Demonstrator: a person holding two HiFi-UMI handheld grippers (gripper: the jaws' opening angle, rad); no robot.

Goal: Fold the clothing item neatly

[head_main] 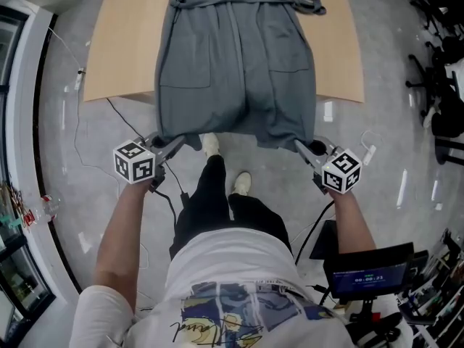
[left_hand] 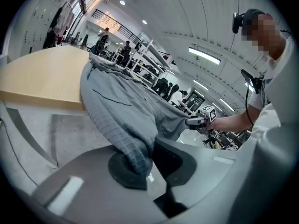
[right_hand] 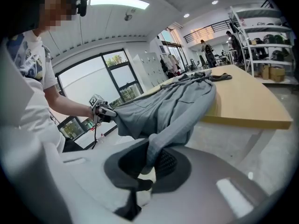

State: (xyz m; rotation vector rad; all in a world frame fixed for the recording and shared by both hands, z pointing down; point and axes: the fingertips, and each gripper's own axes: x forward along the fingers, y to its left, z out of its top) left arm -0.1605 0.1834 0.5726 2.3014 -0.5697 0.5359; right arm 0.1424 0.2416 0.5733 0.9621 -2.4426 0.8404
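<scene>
Left gripper view showed the left gripper [left_hand: 145,166] with its fingers [left_hand: 119,170] pressed together on a bunched hem corner of the grey garment [left_hand: 126,106]. Right gripper view showed the right gripper [right_hand: 147,166] the same way, its own fingers [right_hand: 166,165] pinching the opposite corner, with cloth running up out of the pinch in both.

From the head view, the two grippers were held well apart, just off the near edge of the worktop [head_main: 119,46]; the hem [head_main: 239,135] ran between them above the floor [head_main: 65,194], the left corner at the left and the right corner at the right. The near part of the garment hung clear of the worktop edge, carried by the two pinches; the far part lay flat on the worktop.

No fold was visible yet; the garment lay opened out at full length in a single layer, so the task looked to be at its very start. Both corners were secured, seemingly for a first fold, and every fold was still left to make.

Its long axis ran near to far; the hem pointed toward the person, and the belt [head_main: 308,4] and waist lay at the far end; the pockets [head_main: 185,62] faced up.
</scene>
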